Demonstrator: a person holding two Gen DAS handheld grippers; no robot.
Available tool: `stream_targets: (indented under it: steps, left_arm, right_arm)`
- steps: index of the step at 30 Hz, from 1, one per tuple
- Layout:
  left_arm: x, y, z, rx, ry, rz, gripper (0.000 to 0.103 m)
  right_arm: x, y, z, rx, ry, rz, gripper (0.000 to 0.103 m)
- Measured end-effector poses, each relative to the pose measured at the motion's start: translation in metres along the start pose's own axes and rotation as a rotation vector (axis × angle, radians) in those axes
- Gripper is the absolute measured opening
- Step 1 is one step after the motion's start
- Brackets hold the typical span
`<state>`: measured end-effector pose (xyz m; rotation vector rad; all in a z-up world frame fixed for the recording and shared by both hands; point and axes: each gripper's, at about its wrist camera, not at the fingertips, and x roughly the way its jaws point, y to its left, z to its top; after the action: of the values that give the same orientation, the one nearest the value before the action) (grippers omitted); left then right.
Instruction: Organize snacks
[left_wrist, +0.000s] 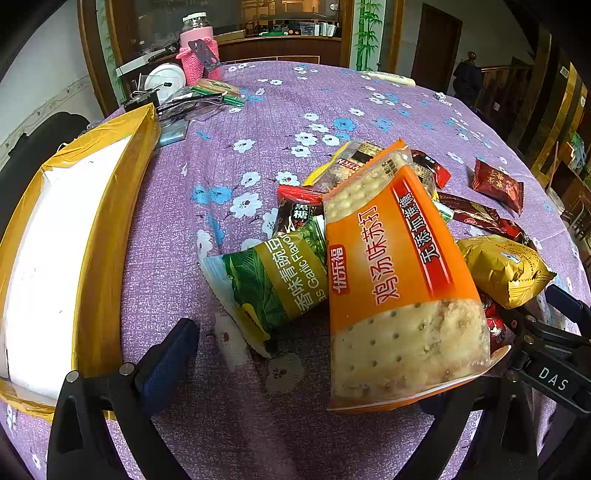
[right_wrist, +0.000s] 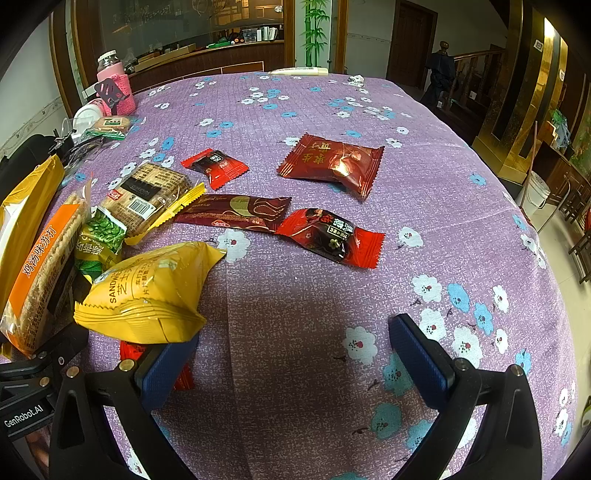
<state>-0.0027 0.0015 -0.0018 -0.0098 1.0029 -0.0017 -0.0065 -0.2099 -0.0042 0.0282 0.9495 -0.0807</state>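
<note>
Both grippers hang spread wide and empty over the purple floral tablecloth (right_wrist: 332, 295), the left gripper (left_wrist: 314, 369) by the orange cracker pack (left_wrist: 395, 280) beside the yellow-edged box (left_wrist: 110, 229), the right gripper (right_wrist: 291, 365) near the yellow sandwich packet (right_wrist: 155, 291) and red candies (right_wrist: 332, 236).

"Garlic Flavor" on green pea packet (left_wrist: 273, 280)

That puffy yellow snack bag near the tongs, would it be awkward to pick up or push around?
The yellow bag looks swollen with air, so it is probably light and would squash under a firm pinch. Its glossy wrapper may slip between the right tongs, which stand open. Leaning on the neighbouring green pea packet, it would likely slide on the tablecloth rather than roll.
</note>
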Motion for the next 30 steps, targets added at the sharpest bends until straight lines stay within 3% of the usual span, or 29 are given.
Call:
stream_targets:
  steps: [30]
  left_arm:
    - [-0.0017,-0.0049,0.003,0.005,-0.002,-0.019,0.103]
  right_arm:
    - [-0.0001,0.0,-0.0006,-0.002,0.005,0.001,0.103]
